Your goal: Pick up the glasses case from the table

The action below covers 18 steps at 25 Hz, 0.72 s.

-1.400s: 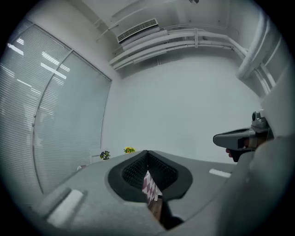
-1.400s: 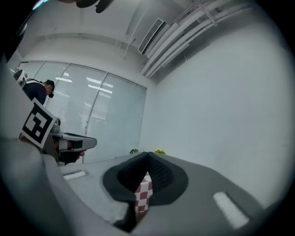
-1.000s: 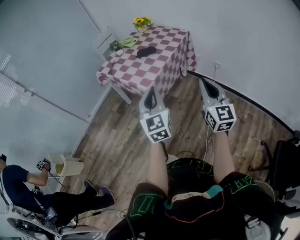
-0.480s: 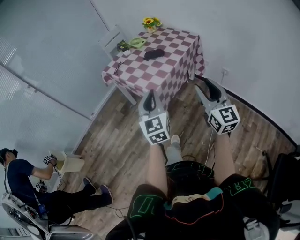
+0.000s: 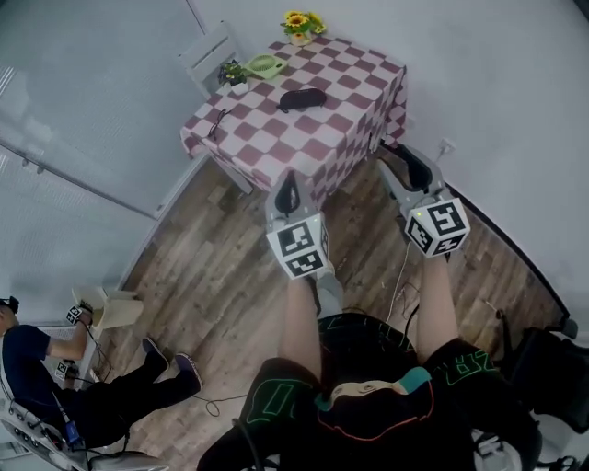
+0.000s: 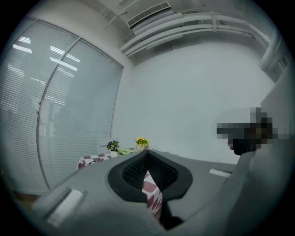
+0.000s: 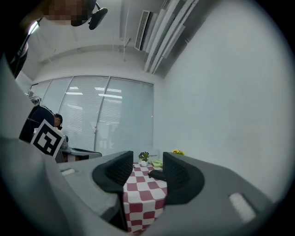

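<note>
The red-and-white checkered table (image 5: 350,87) was shown nearer to both grippers than a second before, its hanging cloth now met in the head view by the tip of the left gripper (image 5: 287,190). The black glasses case (image 5: 302,98) was left lying on the tabletop towards the far side, well apart from either gripper. It sat near a green dish (image 5: 265,65), a small potted plant (image 5: 230,72) and a pot of sunflowers (image 5: 302,24) at the far corner.

The left gripper's fingers were seen pressed together at the tips, with nothing held. The right gripper (image 5: 405,158), whose fingers had been together a second earlier, was caught with them opening. Only the cloth and the distant case (image 7: 156,174) could be seen through the gap, with nothing between the pads.

A seated person (image 5: 46,368) at the lower left was pushed further towards the frame's corner than before.

Black-and-white square markers were carried on each gripper's cube, and green lettering on the wearer's dark shorts (image 5: 276,400) was too blurred to be read.
</note>
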Each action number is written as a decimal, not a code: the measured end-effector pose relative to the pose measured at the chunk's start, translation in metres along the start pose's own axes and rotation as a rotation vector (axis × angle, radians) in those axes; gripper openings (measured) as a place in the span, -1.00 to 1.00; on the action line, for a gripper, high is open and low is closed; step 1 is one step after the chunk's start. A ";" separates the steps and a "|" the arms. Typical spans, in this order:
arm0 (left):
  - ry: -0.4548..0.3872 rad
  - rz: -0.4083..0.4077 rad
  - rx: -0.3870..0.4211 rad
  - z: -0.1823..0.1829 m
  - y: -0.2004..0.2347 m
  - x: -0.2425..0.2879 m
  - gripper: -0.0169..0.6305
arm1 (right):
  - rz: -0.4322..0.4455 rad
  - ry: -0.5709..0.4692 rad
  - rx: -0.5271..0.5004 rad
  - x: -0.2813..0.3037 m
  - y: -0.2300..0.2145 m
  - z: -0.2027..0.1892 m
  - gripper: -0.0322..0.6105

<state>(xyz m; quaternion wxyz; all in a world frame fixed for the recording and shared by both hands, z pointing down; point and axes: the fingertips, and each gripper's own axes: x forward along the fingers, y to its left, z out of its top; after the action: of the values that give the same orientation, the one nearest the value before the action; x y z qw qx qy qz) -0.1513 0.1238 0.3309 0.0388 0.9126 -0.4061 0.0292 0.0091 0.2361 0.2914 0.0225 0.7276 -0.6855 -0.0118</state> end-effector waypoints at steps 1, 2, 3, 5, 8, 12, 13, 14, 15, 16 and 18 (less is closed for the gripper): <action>0.013 0.004 -0.004 -0.004 0.003 0.014 -0.92 | 0.008 0.009 0.001 0.015 -0.005 -0.003 -0.26; 0.028 0.004 0.000 -0.008 0.006 0.028 -0.92 | 0.016 0.017 0.003 0.030 -0.010 -0.006 -0.26; 0.043 0.002 0.005 -0.012 0.009 0.041 -0.92 | 0.021 0.025 0.005 0.044 -0.016 -0.010 -0.26; 0.061 -0.002 0.016 -0.017 0.014 0.068 -0.92 | 0.030 0.040 0.006 0.073 -0.027 -0.016 -0.26; 0.089 -0.002 0.024 -0.024 0.025 0.104 -0.92 | 0.040 0.058 0.001 0.118 -0.041 -0.021 -0.16; 0.128 -0.004 0.010 -0.035 0.038 0.149 -0.92 | 0.069 0.096 -0.019 0.171 -0.055 -0.031 -0.09; 0.131 -0.003 0.006 -0.036 0.042 0.159 -0.92 | 0.079 0.111 -0.029 0.183 -0.058 -0.033 -0.08; 0.131 0.000 -0.001 -0.036 0.045 0.169 -0.92 | 0.090 0.125 -0.040 0.194 -0.061 -0.036 -0.08; 0.133 0.004 -0.010 -0.037 0.048 0.177 -0.92 | 0.103 0.140 -0.051 0.203 -0.064 -0.038 -0.05; 0.136 0.007 -0.020 -0.038 0.050 0.184 -0.92 | 0.116 0.156 -0.062 0.211 -0.066 -0.040 -0.04; 0.143 0.012 -0.032 -0.040 0.053 0.196 -0.92 | 0.146 0.187 -0.082 0.226 -0.069 -0.043 0.01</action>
<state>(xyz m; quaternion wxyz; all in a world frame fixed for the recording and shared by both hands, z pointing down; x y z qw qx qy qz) -0.0606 -0.0524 0.3901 0.0821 0.9049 -0.4082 0.0878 0.0939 0.0153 0.3345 0.1170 0.6723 -0.7304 0.0299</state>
